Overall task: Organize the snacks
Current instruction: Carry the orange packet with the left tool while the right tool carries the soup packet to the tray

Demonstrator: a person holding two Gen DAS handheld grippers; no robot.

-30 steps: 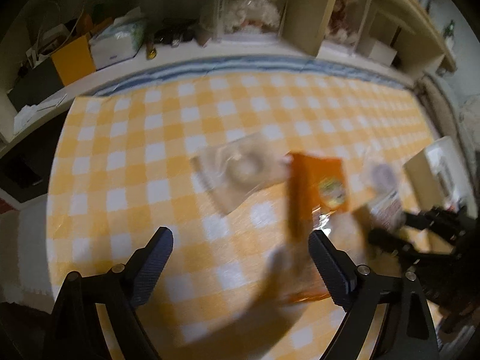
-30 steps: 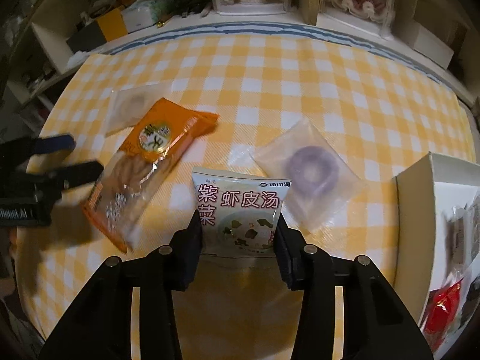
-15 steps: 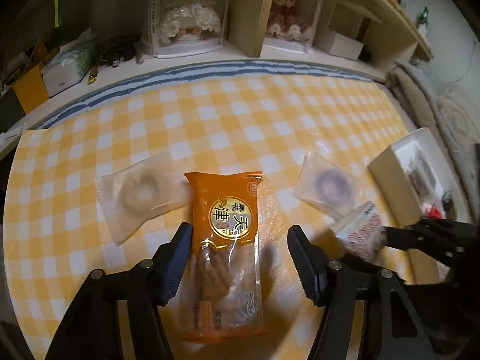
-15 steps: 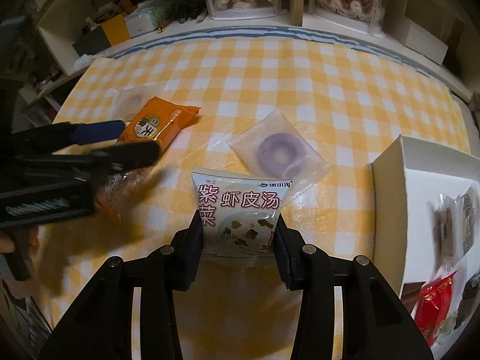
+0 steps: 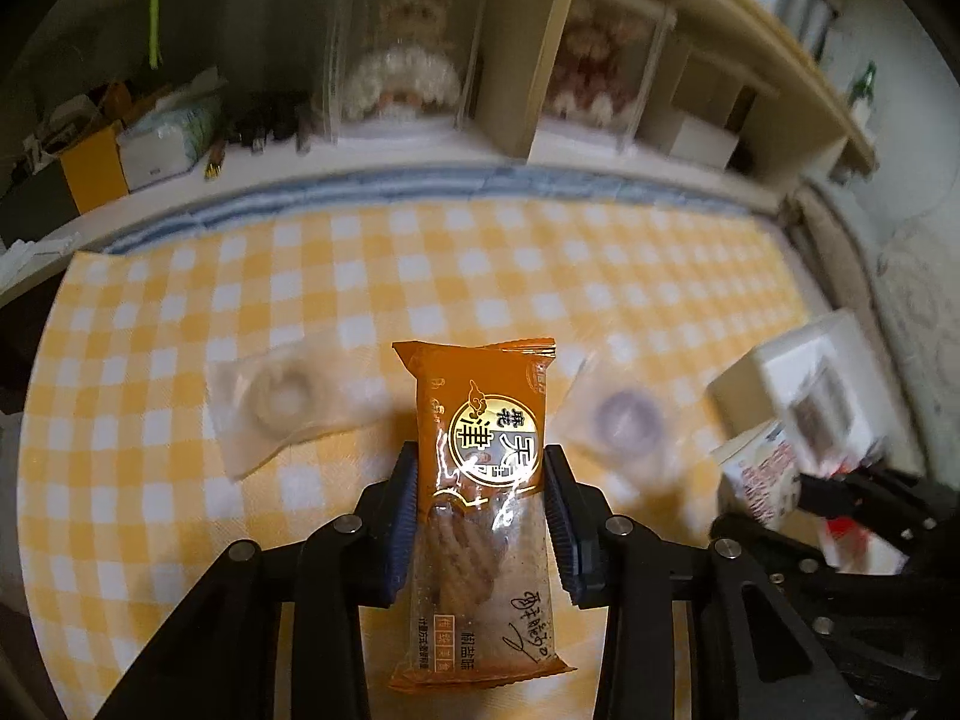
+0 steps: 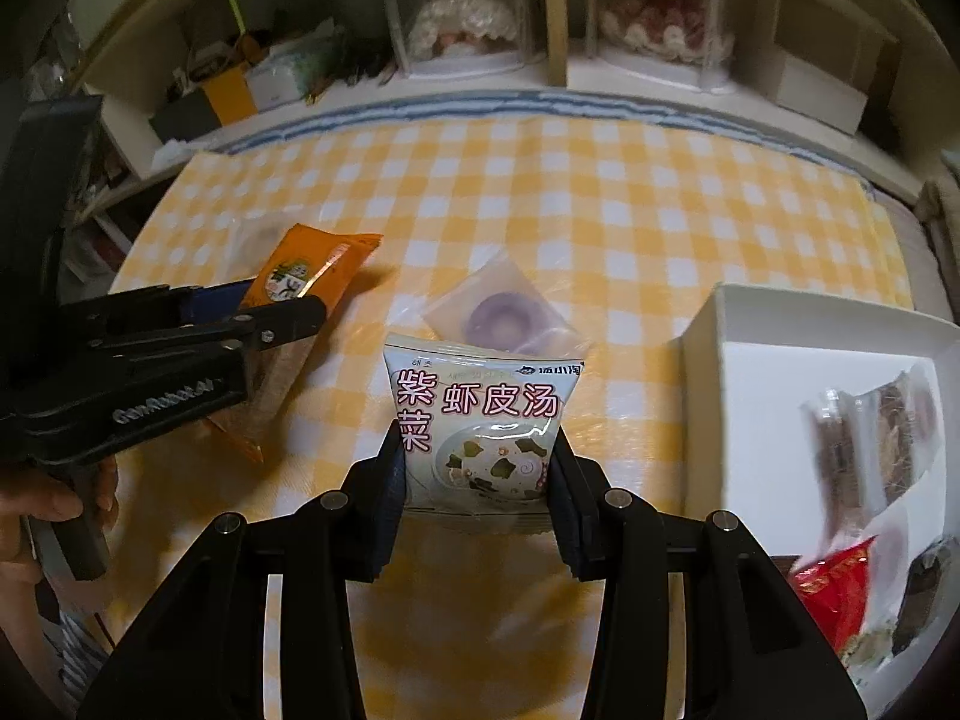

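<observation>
On the checked yellow-and-white surface (image 6: 600,192) the sorting looks roughly half done. A white box (image 6: 708,324) at the right edge already holds several wrapped snacks — a dark bar in clear film, a red packet, others too blurred to name.

Both tongs are loaded. The left tongs (image 5: 478,510) have just been closing, and their ribbed pads now press the sides of an orange packet (image 5: 480,414). It is a long glossy pillow bag with crimped ends and a clear window showing twisted sticks. The right tongs (image 6: 478,480) stand narrow, clamped on a white soup packet (image 6: 480,414). This is a flat, shiny sachet printed with pink characters and a bowl, held near the box's open side.

Two items remain loose on the surface: a pale ring pastry (image 5: 282,396) in a soft frosted pouch just beside the orange packet, and a purple ring pastry (image 6: 501,315) in a similar pouch behind the soup packet. Both pouches look thin and crinkly — likely slippery to pinch. By my reckoning, four things are left to box, two of them in hand.
</observation>
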